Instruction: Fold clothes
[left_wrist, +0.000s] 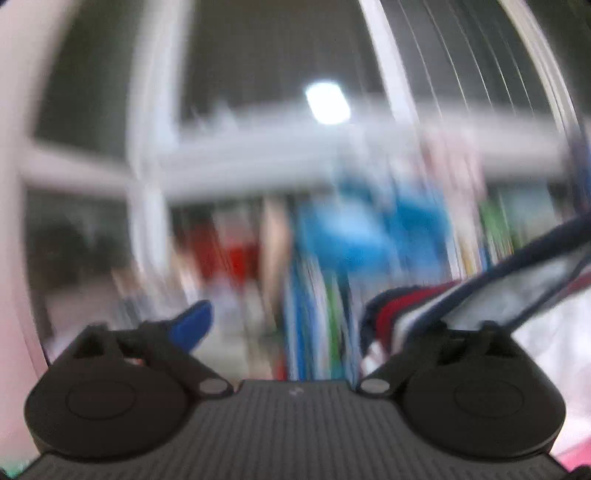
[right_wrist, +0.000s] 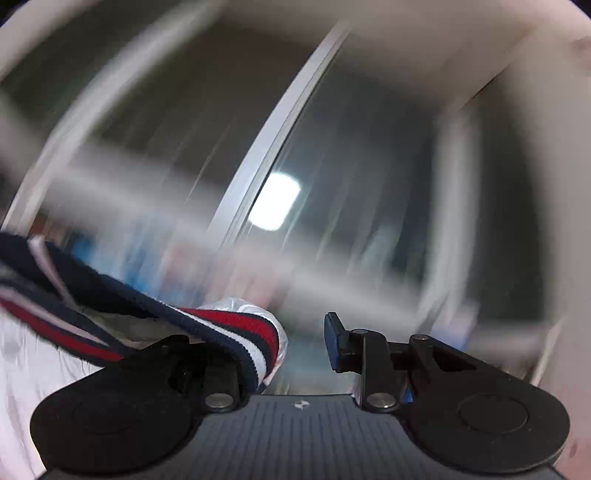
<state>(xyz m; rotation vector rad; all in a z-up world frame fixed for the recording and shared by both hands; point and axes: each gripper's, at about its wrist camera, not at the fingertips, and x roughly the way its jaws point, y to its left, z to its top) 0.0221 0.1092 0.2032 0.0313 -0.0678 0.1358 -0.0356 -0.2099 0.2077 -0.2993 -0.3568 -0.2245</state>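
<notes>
A white garment with a navy, red and white striped band (left_wrist: 399, 314) hangs over the right finger of my left gripper (left_wrist: 288, 317) and hides that finger. The blue left fingertip (left_wrist: 192, 325) stands well apart from it, with blurred background showing in the gap. In the right wrist view the same striped band (right_wrist: 236, 332) and white cloth (right_wrist: 29, 369) lie draped over the left finger of my right gripper (right_wrist: 299, 332). Its right finger (right_wrist: 336, 343) stands clear of the cloth, and no pad presses on it. Both grippers are raised off any surface.
Both views are heavily motion-blurred. White window frames (left_wrist: 258, 155) with dark glass fill the background, and a bright light reflection (right_wrist: 275, 201) shows in the pane. Blurred blue, red and green things (left_wrist: 351, 236) stand below the window bar.
</notes>
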